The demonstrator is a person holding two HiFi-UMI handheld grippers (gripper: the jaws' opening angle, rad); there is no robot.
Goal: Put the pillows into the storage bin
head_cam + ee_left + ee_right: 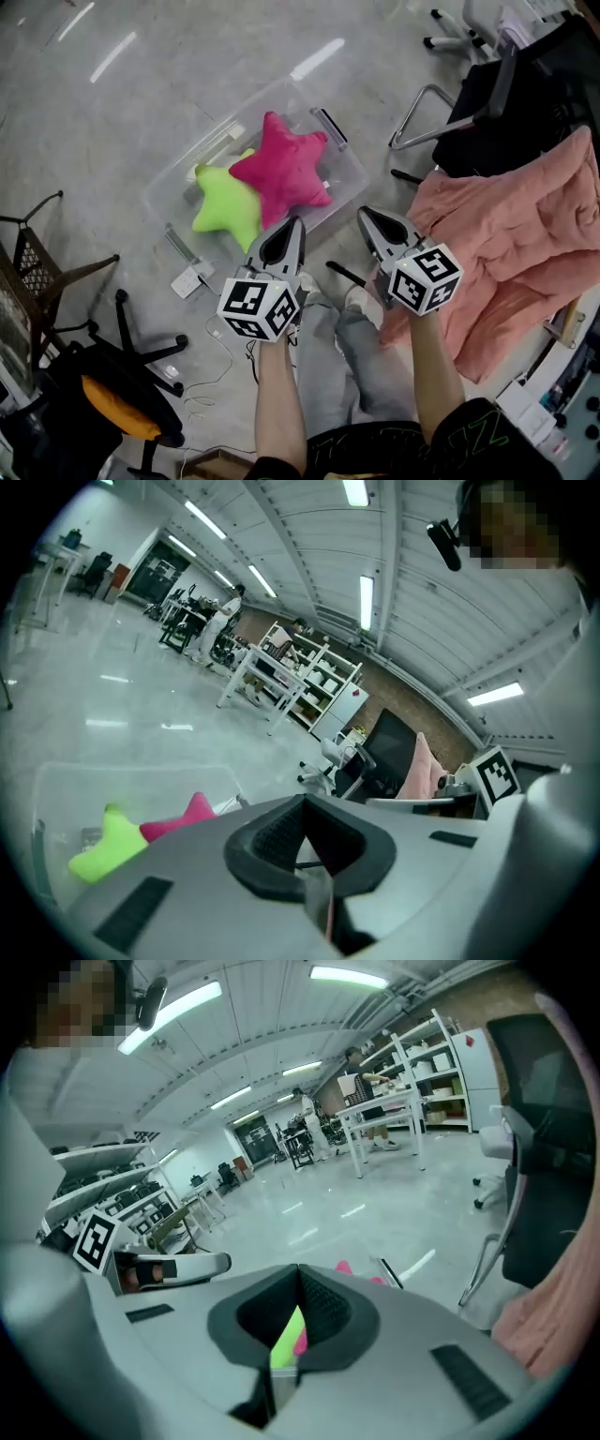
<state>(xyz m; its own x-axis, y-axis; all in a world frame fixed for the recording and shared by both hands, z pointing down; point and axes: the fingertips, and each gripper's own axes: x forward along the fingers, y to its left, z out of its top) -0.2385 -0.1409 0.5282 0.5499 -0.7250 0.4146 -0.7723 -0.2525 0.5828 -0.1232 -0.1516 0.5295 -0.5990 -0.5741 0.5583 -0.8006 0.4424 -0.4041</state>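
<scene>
Both grippers are nearest, side by side. The left gripper (292, 225) and the right gripper (367, 216) each have their jaws clenched together with nothing between them. Just beyond their tips a clear storage bin (349, 167) stands on the floor (112, 122). Inside it, the pink star pillow (281, 167) lies partly over the green star pillow (225, 206). To the right, a pink blanket (511, 234) lies spread beside a black office chair (525, 94).
</scene>
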